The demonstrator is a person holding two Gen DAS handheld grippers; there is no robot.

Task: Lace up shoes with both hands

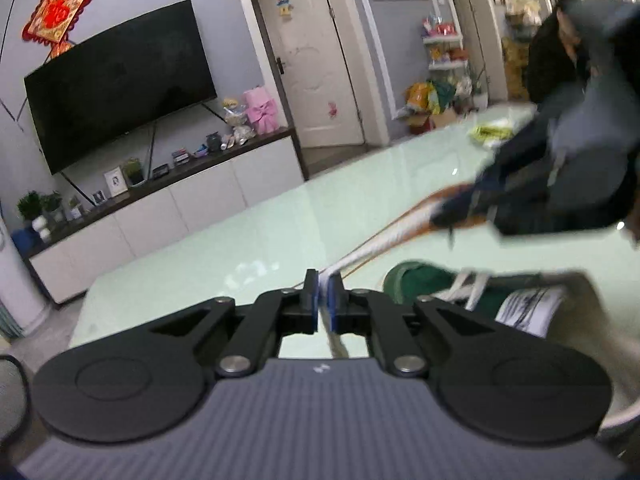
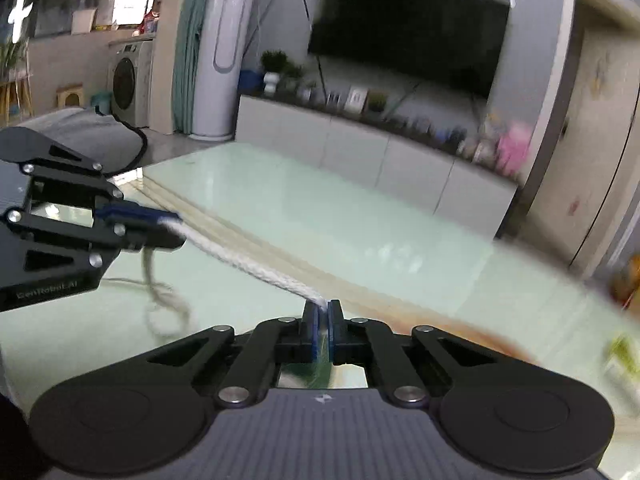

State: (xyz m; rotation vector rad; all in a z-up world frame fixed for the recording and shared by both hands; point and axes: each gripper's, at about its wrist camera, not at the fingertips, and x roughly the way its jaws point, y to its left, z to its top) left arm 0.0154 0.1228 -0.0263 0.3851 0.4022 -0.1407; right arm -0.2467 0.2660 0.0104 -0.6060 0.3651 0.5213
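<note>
Pretty clearly someone's living room at home: big black flat-screen TV [image 1: 120, 84] on a grey wall, long white low cabinet [image 1: 168, 216] with potted plants and photo frames, pale green glass table [image 1: 260, 240], front-loading white washing machine [image 2: 130, 82] further back.

TV [image 1: 116, 84] wall-mounted at 10 o'clock, red ornament [image 1: 56, 12] above-left. White cabinet [image 1: 168, 208] below, pink gift box [image 1: 262, 110] on top. Door [image 1: 308, 60] at 12. Glass table [image 1: 260, 236]; washing machine [image 2: 130, 82], probably, at 10.
</note>
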